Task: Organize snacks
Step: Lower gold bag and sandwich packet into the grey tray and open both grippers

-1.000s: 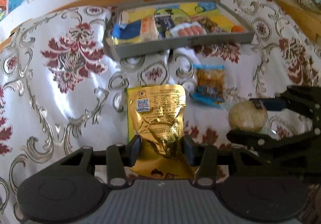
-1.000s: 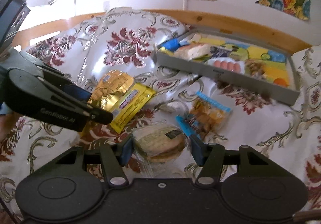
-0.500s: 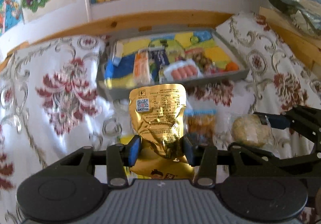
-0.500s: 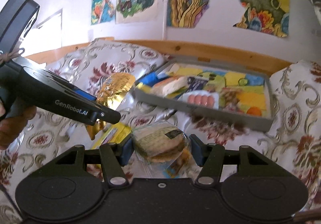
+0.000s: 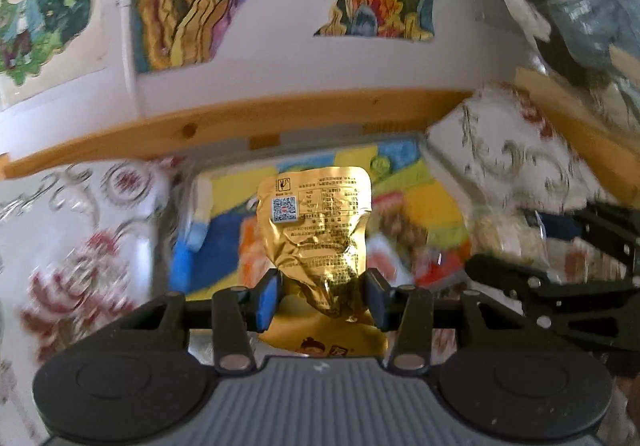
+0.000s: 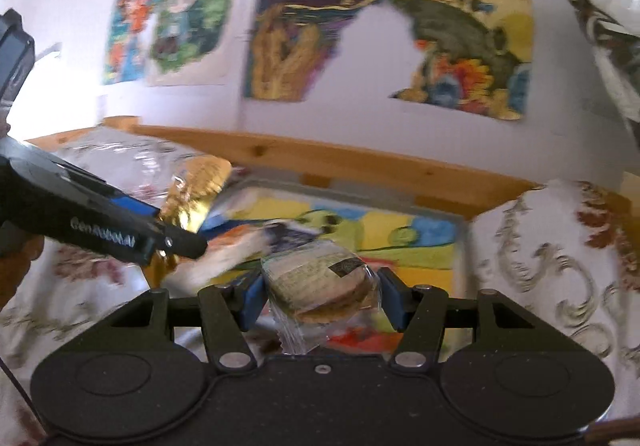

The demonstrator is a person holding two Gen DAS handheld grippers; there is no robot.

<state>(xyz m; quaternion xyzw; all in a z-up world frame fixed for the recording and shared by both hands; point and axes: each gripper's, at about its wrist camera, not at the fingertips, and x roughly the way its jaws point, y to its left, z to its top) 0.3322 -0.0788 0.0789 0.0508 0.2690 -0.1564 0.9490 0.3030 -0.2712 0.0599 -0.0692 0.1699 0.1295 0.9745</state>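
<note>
Above the grey snack tray (image 5: pixel 224 168), the left gripper (image 5: pixel 322 296) pinches a gold foil pouch (image 5: pixel 316 230); at three o'clock, the right gripper (image 6: pixel 318 300) clamps a clear-wrapped round cake (image 6: pixel 320 282).

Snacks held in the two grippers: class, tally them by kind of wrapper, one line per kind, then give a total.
Gold foil pouch, held by the left gripper: 1
Clear-wrapped round cake, held by the right gripper: 1
Total: 2
The snacks in the grey tray behind are too blurred to count.

Tray (image 5: pixel 224 170) contents (behind the gold pouch (image 5: pixel 318 230)) blur beyond telling.
</note>
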